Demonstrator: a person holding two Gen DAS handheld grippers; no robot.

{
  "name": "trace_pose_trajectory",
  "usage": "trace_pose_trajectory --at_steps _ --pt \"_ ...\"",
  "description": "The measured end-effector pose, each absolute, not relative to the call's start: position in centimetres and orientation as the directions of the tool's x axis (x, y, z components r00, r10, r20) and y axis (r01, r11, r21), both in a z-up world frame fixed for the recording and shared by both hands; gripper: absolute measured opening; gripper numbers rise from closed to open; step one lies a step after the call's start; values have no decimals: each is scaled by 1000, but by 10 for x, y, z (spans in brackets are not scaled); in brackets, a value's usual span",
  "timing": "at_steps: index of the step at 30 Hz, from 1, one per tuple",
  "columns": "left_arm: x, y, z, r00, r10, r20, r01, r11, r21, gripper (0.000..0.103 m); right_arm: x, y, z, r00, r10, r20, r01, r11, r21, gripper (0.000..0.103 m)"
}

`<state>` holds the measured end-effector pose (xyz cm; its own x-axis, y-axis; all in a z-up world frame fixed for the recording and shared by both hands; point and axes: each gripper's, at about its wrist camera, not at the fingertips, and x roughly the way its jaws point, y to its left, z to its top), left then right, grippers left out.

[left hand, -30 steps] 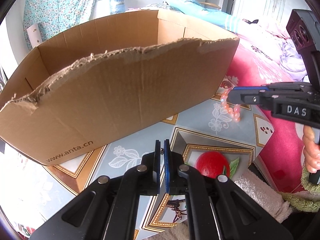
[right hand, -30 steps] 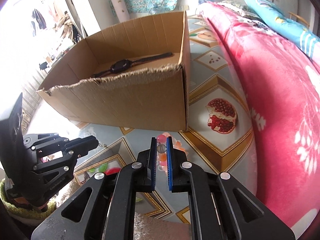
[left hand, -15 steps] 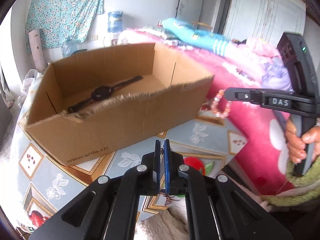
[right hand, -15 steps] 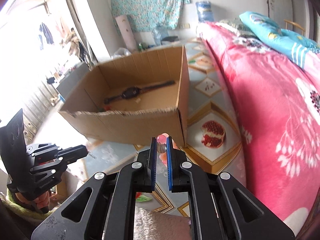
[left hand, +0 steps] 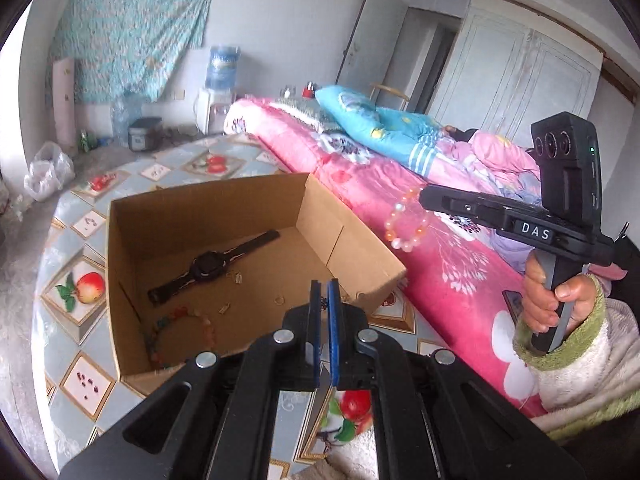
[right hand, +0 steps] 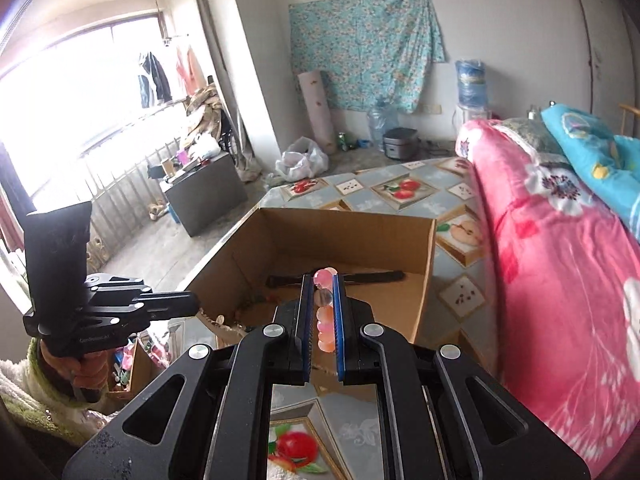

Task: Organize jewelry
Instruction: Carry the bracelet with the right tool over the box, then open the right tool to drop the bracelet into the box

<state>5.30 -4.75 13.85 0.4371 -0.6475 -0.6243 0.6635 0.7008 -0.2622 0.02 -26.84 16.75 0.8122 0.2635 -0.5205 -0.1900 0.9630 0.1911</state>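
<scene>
An open cardboard box (left hand: pixel 200 200) (right hand: pixel 344 218) stands on the fruit-patterned surface. Inside lie a black watch (left hand: pixel 208 266) (right hand: pixel 372 276), a string of coloured beads (left hand: pixel 180 322) and small gold pieces (left hand: pixel 279 300). My right gripper (right hand: pixel 322 280) (left hand: pixel 424 196) is shut on a pink bead bracelet (right hand: pixel 325 312) (left hand: pixel 404 226), which hangs in a loop to the right of the box. My left gripper (left hand: pixel 324 284) (right hand: pixel 196 304) is shut above the box's near wall. A thin chain (right hand: pixel 212 317) hangs from its tip.
A bed with a pink flowered blanket (left hand: pixel 400 264) (right hand: pixel 560 280) runs along the right of the box. The fruit-patterned cover (left hand: pixel 88 284) spreads around the box. A grey cabinet (right hand: pixel 204 196) and a white bag (right hand: pixel 300 160) stand further back on the floor.
Both grippers have risen well above the box, each staying shut on its piece. The views now look down into the box, so the watch and beads inside show.
</scene>
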Motion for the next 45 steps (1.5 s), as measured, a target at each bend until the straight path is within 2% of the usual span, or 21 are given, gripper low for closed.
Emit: trace_pose_trajectory --at_steps 6,13,16,17,20,25,28,31,35,38,41,43,45 --pt "139 -71 103 223 -627 -746 597 693 -404 3 80 -258 146 670 320 -670 -240 947 212 7" --pt "187 -102 53 33 -511 -859 562 720 -407 3 137 -248 117 540 312 -782 -256 946 200 8" --pt "196 -110 40 -10 -449 -893 549 744 -380 4 148 -247 109 515 268 -814 -240 957 163 12" --pt "198 -111 37 -29 -438 -898 542 748 -382 11 149 -249 108 517 257 -816 -235 960 153 18" --pt "201 -108 35 -42 -451 -891 525 749 -404 29 149 -257 112 534 260 -805 -227 961 160 21" --pt "196 -94 50 25 -483 -875 527 750 -399 36 137 -272 126 600 226 -767 -181 973 145 22" --pt "188 -76 78 134 -497 -857 536 764 -360 44 121 -285 136 648 208 -733 -130 978 162 33" --pt "177 -47 108 273 -518 -811 515 791 -331 62 102 -300 138 687 186 -702 -56 977 204 48" --pt "166 10 129 433 -500 -750 401 852 -336 78 82 -320 121 686 206 -698 30 950 310 56" --pt "162 43 115 466 -454 -759 290 889 -354 80 78 -326 91 638 244 -730 82 922 380 56" --pt "161 56 83 409 -436 -802 197 900 -389 80 78 -323 69 586 297 -754 89 901 424 56" --pt "159 57 63 358 -461 -812 170 887 -429 80 80 -314 58 552 372 -746 58 876 479 57" --pt "153 52 51 313 -527 -790 176 850 -497 80 77 -303 59 562 327 -760 58 901 430 58"
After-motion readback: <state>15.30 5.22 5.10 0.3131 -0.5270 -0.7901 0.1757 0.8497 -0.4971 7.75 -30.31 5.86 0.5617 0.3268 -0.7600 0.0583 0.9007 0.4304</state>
